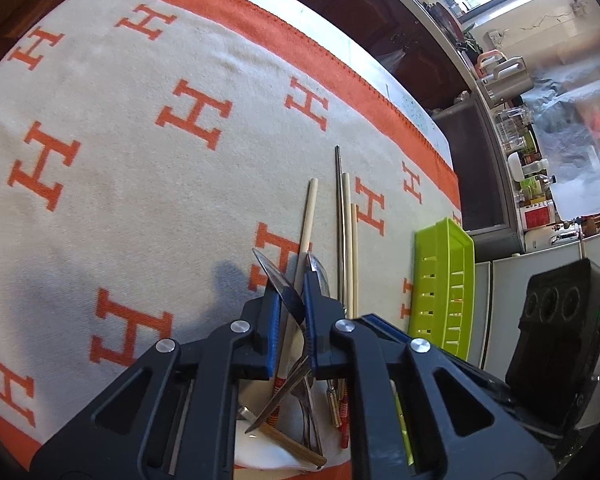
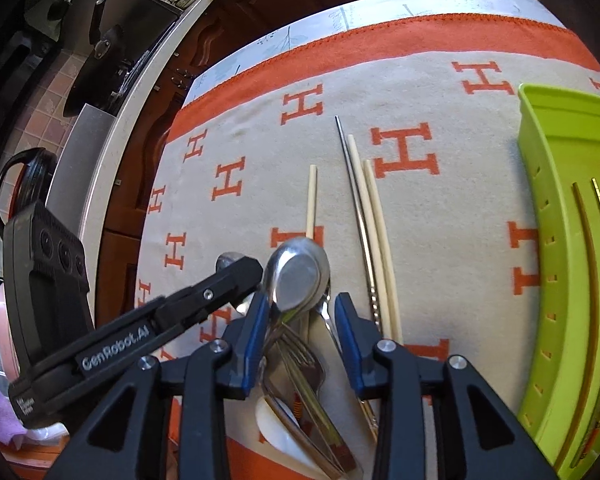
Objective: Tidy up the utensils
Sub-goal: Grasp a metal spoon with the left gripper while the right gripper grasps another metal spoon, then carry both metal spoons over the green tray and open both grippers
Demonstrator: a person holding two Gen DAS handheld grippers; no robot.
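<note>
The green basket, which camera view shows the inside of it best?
The right wrist view: the green basket fills the right side, open top toward the camera, with gold-coloured sticks lying inside. The left wrist view shows it smaller, mainly its slotted side wall.

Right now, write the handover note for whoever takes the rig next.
Left gripper: shut on a steel spoon, lifted above the pile.
Right gripper: open, straddling the utensil pile of forks and spoons.
On the cloth: three pale chopsticks and one steel chopstick, loose.
Green basket: already holds a few chopsticks.
Left: place the spoon, then sort the remaining utensils.
</note>
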